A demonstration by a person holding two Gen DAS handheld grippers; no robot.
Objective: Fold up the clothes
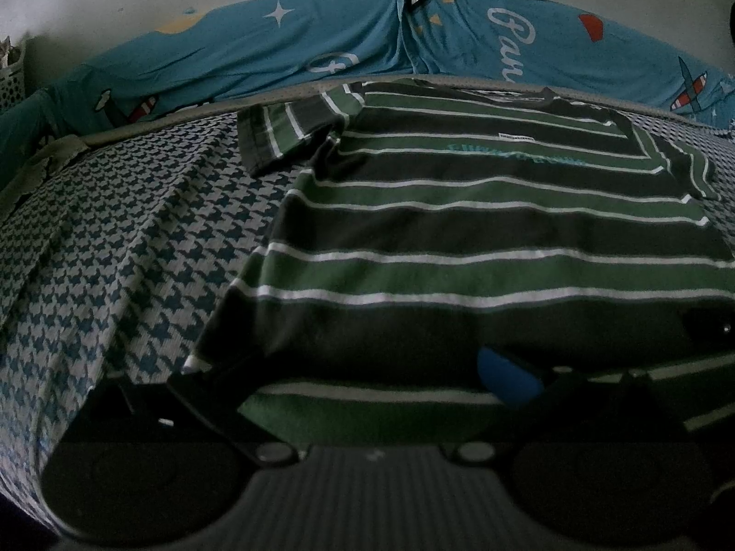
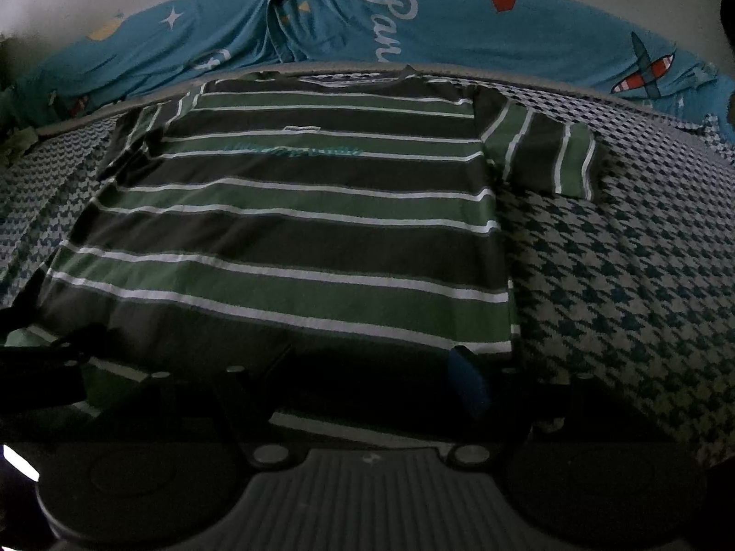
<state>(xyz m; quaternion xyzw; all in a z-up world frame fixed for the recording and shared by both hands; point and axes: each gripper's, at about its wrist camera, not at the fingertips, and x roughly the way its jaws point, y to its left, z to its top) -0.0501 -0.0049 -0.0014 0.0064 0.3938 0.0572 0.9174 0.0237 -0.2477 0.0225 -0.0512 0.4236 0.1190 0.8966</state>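
Observation:
A T-shirt point(image 1: 459, 229) with green, dark grey and white stripes lies flat, front up, on the bed, collar at the far side. The same shirt point(image 2: 285, 238) fills the right wrist view, one short sleeve point(image 2: 546, 156) spread to the right. My left gripper point(image 1: 349, 367) hovers over the shirt's near left hem, jaws wide apart, blue pad point(image 1: 505, 376) on the right finger. My right gripper point(image 2: 372, 358) stands open over the near right hem, its blue pad point(image 2: 466, 381) by the shirt's right edge. Cloth lies between both pairs of fingers, not pinched.
The bed cover point(image 1: 115, 275) is a blue and white houndstooth weave, bare to the left of the shirt and to its right point(image 2: 620, 298). A teal printed quilt point(image 1: 321, 41) is bunched along the far edge against a pale wall. A white basket point(image 1: 11, 78) stands far left.

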